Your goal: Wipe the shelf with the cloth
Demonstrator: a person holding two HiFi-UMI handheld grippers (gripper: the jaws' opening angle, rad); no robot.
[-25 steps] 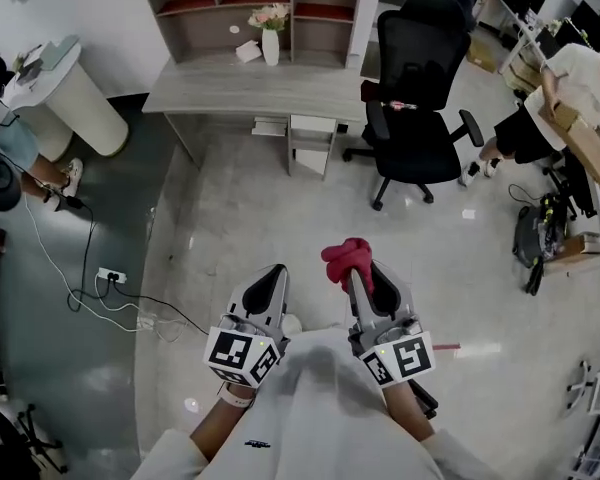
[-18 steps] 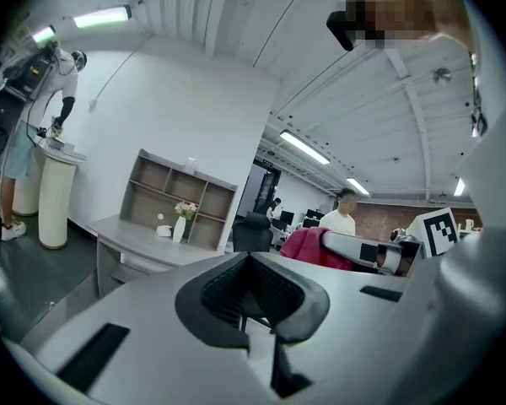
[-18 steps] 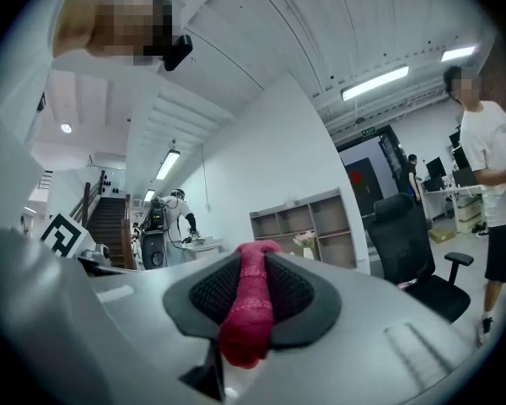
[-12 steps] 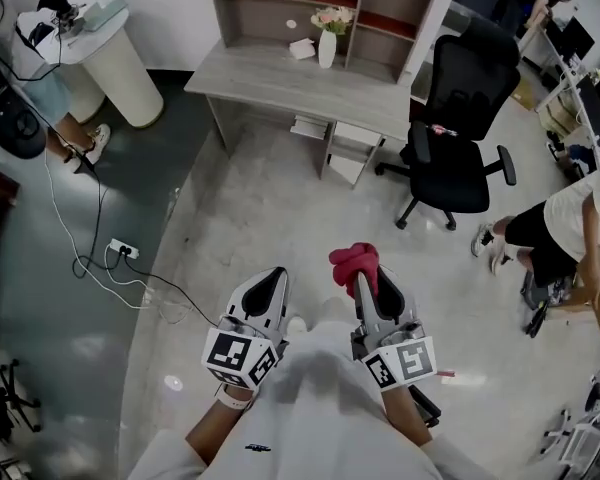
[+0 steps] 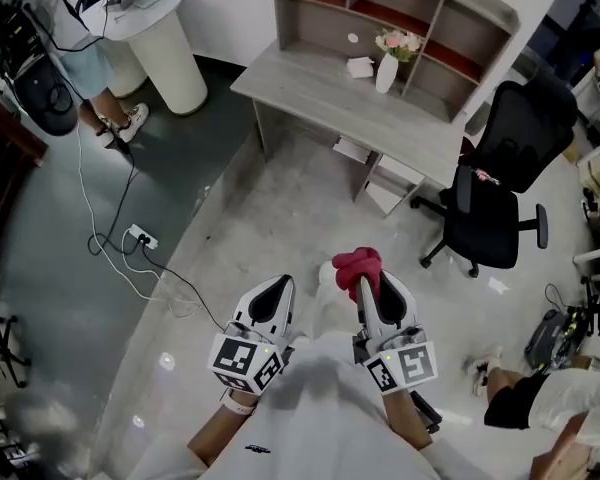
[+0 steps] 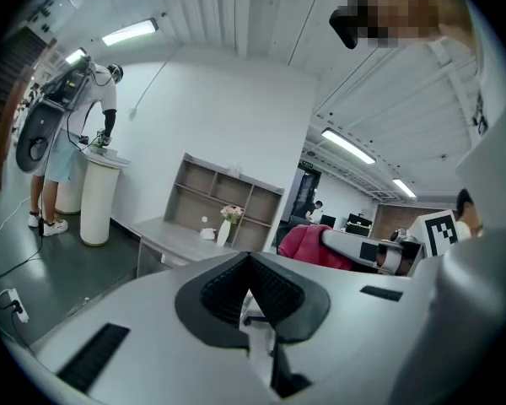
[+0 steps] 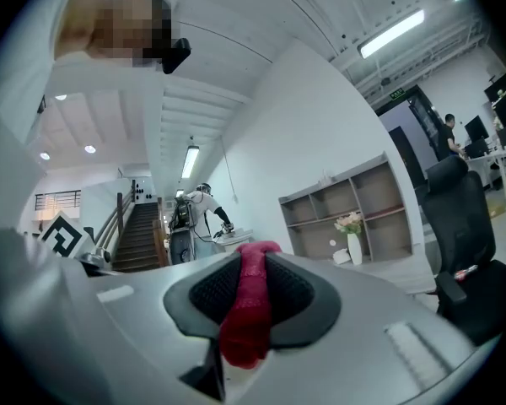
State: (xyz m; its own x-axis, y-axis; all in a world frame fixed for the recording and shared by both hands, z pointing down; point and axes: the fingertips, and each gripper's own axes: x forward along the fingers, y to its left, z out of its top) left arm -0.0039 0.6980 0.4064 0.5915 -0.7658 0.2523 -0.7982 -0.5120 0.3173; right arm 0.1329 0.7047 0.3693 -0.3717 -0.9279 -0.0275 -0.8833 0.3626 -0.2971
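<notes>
Since a second ago the worktop (image 5: pixel 310 83) and the shelf (image 5: pixel 279 13) standing on it have slid from the top left-centre of the head view across to the top right, and the black chair (image 5: pixel 500 168) has gone with them toward the right edge. Both tools stay low in front of my body.

My right tool (image 5: pixel 365 284) pinches the red cloth (image 5: pixel 352 264) between its pads, a bunch of it standing up past the tips and a fold hanging below. My left tool (image 5: pixel 278 286) is pressed together at the tips, with nothing in it.

The shelf is well apart from me, ahead and to the right across open floor (image 5: pixel 260 218). Its long axis runs along the back of the worktop, slanting from upper left down to the right. A white vase (image 5: pixel 386 72) stands just before its middle compartments. From the right gripper view the shelf lies to the right of my jaw line, so I judge the cloth-bearing tool must swing right as I close in. It is also the nearer one.
</notes>
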